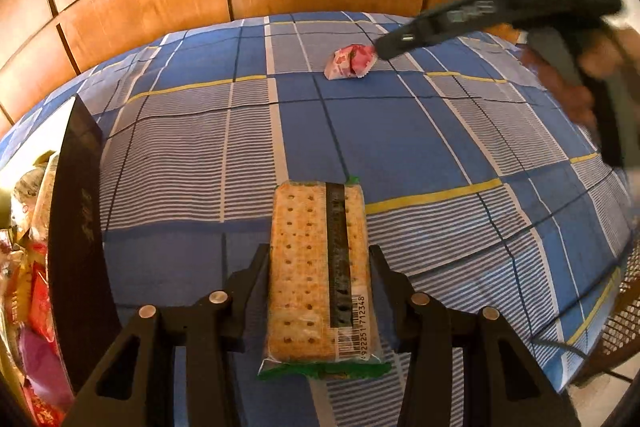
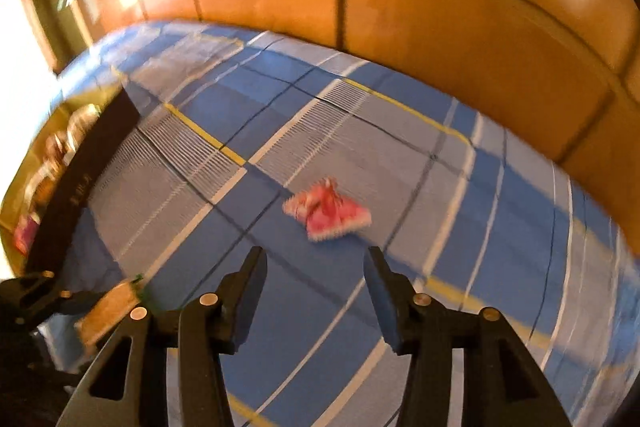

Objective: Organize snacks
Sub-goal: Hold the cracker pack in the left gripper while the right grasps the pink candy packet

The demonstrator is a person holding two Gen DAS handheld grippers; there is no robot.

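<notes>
Your left tongs [image 1: 320, 267] are pinching a cracker pack [image 1: 318, 275] by its long sides, the pack standing out lengthwise between the fingers above the blue plaid cloth [image 1: 400, 147] on the counter. Your right tongs [image 2: 316, 267] are spread with nothing between them, pointed down toward a small pink snack packet [image 2: 326, 213] that lies alone on the cloth just beyond their tips — not yet touched, as far as the blurred right view lets you judge. Off to the left stands a dark-walled box [image 1: 80, 227] with a heap of bright wrappers [image 1: 32, 287] in it, which looks like the place where snacks are being gathered. Judged from that, most of the sorting seems done: the box is already well filled, and the cloth shows only these two items outside it. What is left for you is to carry the cracker pack over to the box and let it go — then to close the right tongs on the pink packet and bring it across as well.
</notes>
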